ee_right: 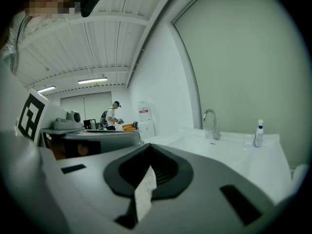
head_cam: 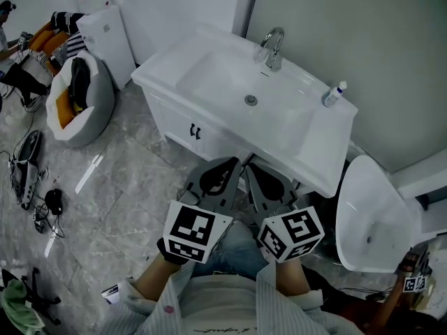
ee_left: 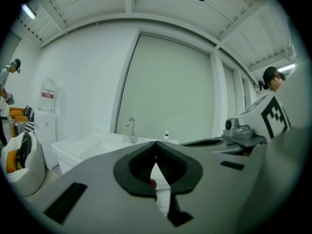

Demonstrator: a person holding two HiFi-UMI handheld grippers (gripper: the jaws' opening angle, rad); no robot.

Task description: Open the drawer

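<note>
A white vanity cabinet point(head_cam: 183, 121) stands under a white sink top point(head_cam: 307, 135). Its front carries two small black handles point(head_cam: 195, 132) and looks closed. In the head view both grippers hang side by side in front of the vanity's near right part, a little away from it and right of the handles. The left gripper point(head_cam: 236, 161) is shut, tips touching, nothing held point(ee_left: 156, 144). My right gripper point(head_cam: 250, 169) is likewise shut and empty point(ee_right: 148, 147). The left gripper view shows the vanity's point(ee_left: 73, 152) top ahead; the handles are hidden there.
A faucet point(head_cam: 274, 47) and a small bottle point(head_cam: 334, 94) stand on the sink top. A loose white basin point(head_cam: 370, 215) leans at the right. A beanbag point(head_cam: 84, 100), a white unit point(head_cam: 106, 39) and cables point(head_cam: 28, 166) lie to the left on the marble floor.
</note>
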